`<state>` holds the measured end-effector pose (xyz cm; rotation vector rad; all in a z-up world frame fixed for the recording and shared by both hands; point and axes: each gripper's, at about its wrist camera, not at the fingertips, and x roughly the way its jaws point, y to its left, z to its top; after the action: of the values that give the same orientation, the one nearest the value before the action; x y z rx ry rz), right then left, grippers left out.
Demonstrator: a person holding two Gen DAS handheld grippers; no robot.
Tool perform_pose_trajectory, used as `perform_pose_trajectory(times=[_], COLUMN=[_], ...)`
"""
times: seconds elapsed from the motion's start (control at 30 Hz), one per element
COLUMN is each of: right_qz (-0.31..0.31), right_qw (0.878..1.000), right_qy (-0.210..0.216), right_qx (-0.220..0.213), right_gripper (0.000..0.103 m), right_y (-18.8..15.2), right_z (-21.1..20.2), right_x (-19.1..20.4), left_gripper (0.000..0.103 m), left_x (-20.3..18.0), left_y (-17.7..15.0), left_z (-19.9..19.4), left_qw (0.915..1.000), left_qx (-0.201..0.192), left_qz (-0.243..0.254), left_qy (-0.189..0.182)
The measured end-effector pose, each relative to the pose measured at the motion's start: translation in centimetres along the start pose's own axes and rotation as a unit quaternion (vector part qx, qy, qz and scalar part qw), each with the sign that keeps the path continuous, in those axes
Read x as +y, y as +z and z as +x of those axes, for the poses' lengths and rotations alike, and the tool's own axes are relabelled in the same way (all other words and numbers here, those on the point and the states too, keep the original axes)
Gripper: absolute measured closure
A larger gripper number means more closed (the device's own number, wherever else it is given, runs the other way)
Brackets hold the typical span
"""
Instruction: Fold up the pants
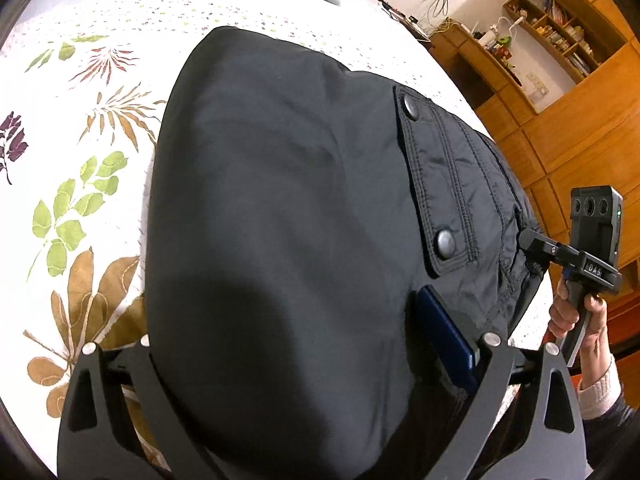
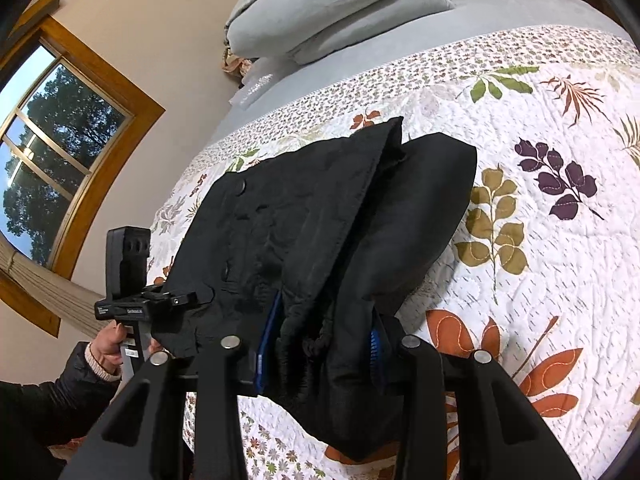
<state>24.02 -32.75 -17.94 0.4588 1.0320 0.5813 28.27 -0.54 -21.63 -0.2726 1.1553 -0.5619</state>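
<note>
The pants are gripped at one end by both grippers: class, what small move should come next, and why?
Probably carry the held end forward and lay it down. Both the left gripper and right gripper pinch the black pants, raised over the floral quilt.

Left gripper [image 1: 304,364] clamped on cloth, right gripper [image 2: 320,344] likewise, both angled downward

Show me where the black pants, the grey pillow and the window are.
black pants [image 1: 272,208]: left wrist view, broad flat fabric.
grey pillow [image 2: 328,8]: right wrist view, its top face.
window [image 2: 52,148]: right wrist view, glass pane.
</note>
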Motion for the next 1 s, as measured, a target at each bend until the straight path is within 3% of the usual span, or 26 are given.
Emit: perform_pose_trajectory(times=[0.3,0.4,0.47,0.77,1.0], right_qz=[0.027,0.033,0.041,0.072,0.08], right_qw=[1.0,0.999,0.999,0.997,0.996], right_qy=[0.011,0.011,0.009,0.004,-0.024], right_qx=[0.0,-0.004,-0.004,-0.013,-0.039], right_gripper=[0.06,0.053,0.047,0.044,0.041], right_y=[0.2,-0.1,-0.4,-1.4,-1.8], right_z=[0.7,0.6,0.6,-0.2,-2.9], right_x=[-1.5,-1.9,-2.3,-3.5,-4.0], left_gripper=[0.005,0.005,0.005,0.006,0.006], left_x=[-1.8,-2.1,-1.9,-2.8,-4.3], left_y=[1.1,1.1,0.7,0.0,-0.5], left_z=[0.7,0.5,0.0,-2.5,-5.2], left_qw=[0.9998,0.9996,0.9994,0.9966,0.9912], left_qx=[-0.002,-0.002,-0.005,-0.028,-0.062], left_qz=[0.01,0.014,0.018,0.043,0.072], left_qy=[0.018,0.024,0.03,0.064,0.092])
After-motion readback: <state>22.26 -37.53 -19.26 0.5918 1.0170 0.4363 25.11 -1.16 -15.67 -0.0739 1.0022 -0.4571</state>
